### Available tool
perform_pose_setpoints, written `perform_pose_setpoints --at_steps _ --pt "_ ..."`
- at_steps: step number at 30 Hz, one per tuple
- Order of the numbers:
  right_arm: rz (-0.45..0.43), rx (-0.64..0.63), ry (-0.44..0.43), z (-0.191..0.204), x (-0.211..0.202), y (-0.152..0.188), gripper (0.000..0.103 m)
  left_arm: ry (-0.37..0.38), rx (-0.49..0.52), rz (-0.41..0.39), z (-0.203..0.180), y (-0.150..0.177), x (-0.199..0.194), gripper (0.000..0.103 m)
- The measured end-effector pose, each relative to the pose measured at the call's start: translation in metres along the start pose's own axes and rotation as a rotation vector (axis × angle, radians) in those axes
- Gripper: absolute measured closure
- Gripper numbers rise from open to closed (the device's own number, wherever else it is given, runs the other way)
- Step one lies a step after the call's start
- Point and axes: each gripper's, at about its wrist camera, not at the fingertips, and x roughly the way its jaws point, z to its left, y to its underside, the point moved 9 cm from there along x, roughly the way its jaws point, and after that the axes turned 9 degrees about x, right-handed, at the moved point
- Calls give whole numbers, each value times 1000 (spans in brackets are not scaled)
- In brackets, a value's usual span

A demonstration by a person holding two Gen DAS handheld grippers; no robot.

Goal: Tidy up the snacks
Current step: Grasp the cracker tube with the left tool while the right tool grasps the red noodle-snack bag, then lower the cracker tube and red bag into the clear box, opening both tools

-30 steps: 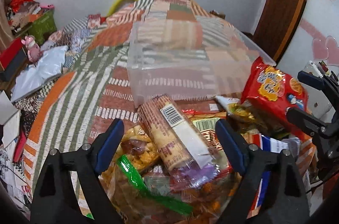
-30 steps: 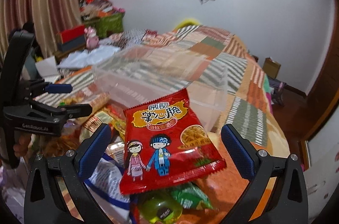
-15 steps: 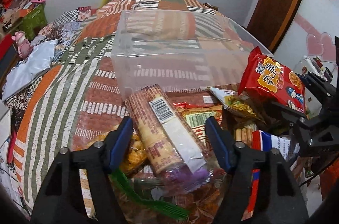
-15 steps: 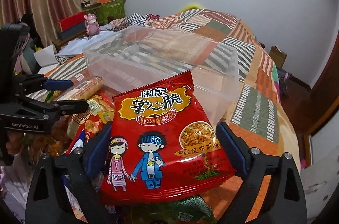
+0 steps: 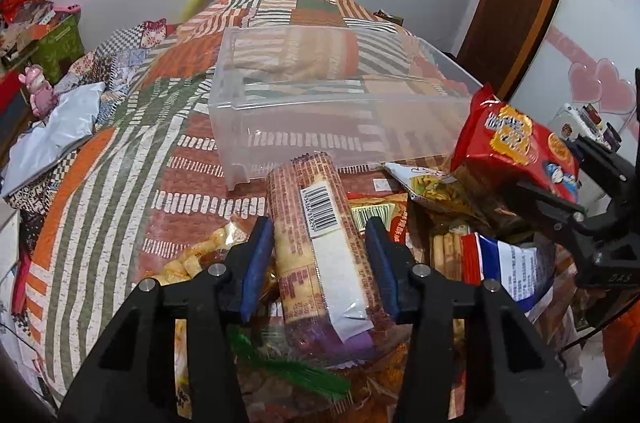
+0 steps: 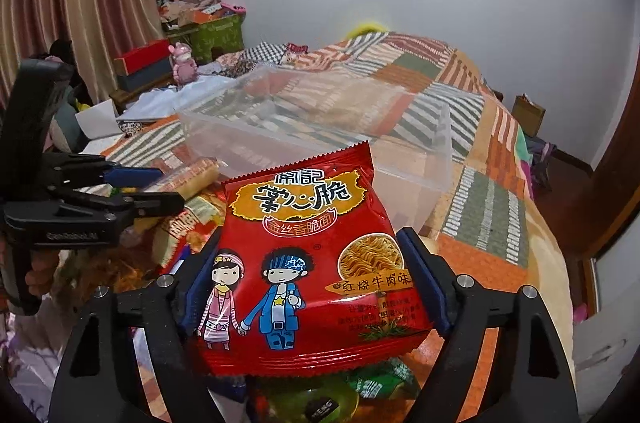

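- The bed (image 5: 120,183), covered in a soft patchwork quilt of orange, green and white stripes, carries everything here.
- A clear, rigid plastic bin (image 5: 340,111), rectangular and empty, sits on the quilt just beyond the snack pile; judging by the task, this is where the snacks should go.
- The pile of crinkly snack packets (image 5: 440,223) lies heaped at the near edge of the bed, just in front of the bin's near wall.
- A glossy red foil noodle-snack bag (image 6: 312,263), flat, pillow-shaped and printed with two cartoon children, sits between the right tongs (image 6: 312,287), whose jaws are closing with the blue pads against its side edges.
- A long cylindrical biscuit roll in tan film with a white barcode label (image 5: 316,235) lies between the left tongs (image 5: 320,255), also closing; the left pad touches it, the right pad stands just beside it.
- The step in hand looks like a double pick-up. Next, each grip should firm up gently, since the bag will crumple and the roll may slip, then lift and carry forward over the bin's rim.
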Motion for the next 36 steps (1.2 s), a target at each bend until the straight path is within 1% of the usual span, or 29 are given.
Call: perform_pose_setpoints --at_steps 2,3,5,14,17,22,27,31,36 --pt "-13 -4 -5 2 -4 -2 26 3 2 -9 -2 0 -4 62" --pt "-17 -4 -5 3 -5 -3 27 0 6 -14 -2 -1 -7 62" --pt "-28 0 -8 3 -8 -6 27 11 11 -22 -4 -2 -11 67" --pt "-63 19 -13 1 -18 -10 29 -4 25 -75 -8 -8 -32 69" --pt "-78 31 -13 -2 -21 -15 29 7 16 -102 -10 -14 -42 69" --pt "-98 59 -11 -7 -22 -25 30 8 13 -152 -10 -32 -54 69" --pt "-112 79 -8 -11 -19 -37 30 1 8 -164 -5 -47 -56 69" --pt "-123 85 -4 -13 -15 -48 29 -4 -2 -193 4 -66 -59 69" --pt "-122 78 3 -14 -5 -63 30 -21 -1 -201 12 -86 -52 69"
